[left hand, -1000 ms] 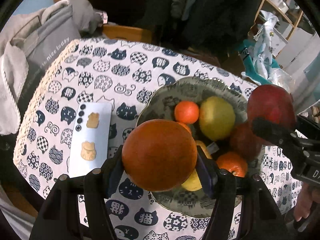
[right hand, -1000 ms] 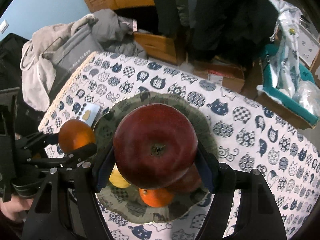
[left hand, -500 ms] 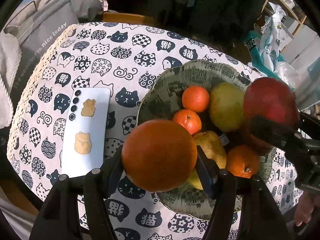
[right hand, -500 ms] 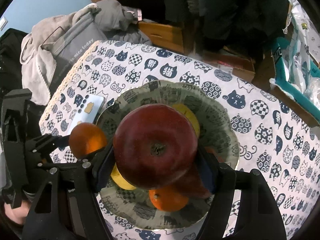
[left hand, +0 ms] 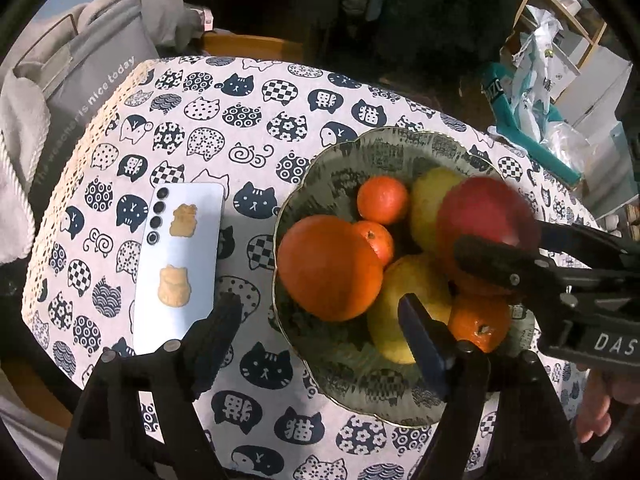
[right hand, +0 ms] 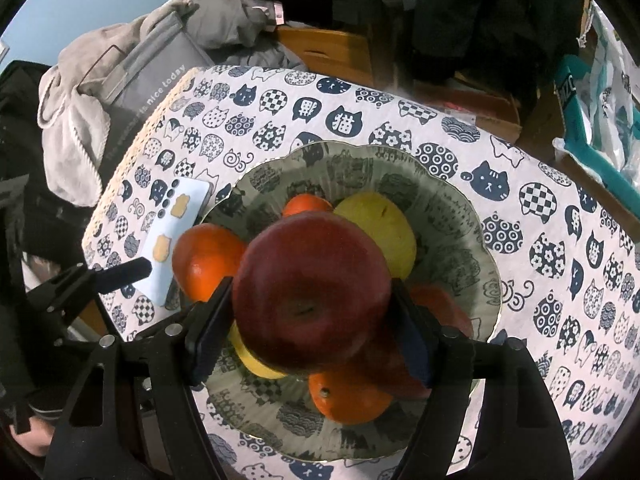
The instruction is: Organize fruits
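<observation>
The left gripper (left hand: 320, 316), jaws just opened wide, clears the orange (left hand: 330, 268) in the bowl (left hand: 320, 168), while the right gripper's (right hand: 310, 320) jaws, just widening, flank the apple (right hand: 312, 296).

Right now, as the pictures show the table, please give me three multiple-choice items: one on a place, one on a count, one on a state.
1. Where does the phone lie?
A) on the tablecloth, left of the bowl
B) inside the bowl
C) on the grey bag

2. How many cat stickers are on the phone's back?
A) one
B) two
C) four

3. In what state is the left gripper?
A) open, holding nothing
B) shut on the large orange
C) shut on the phone

Key: 1 A, the phone lies flat beside the bowl. 2 B, two stickers show. 3 A, its jaws have just been opening, and the large orange sits in the bowl, apart from both fingers.
</observation>
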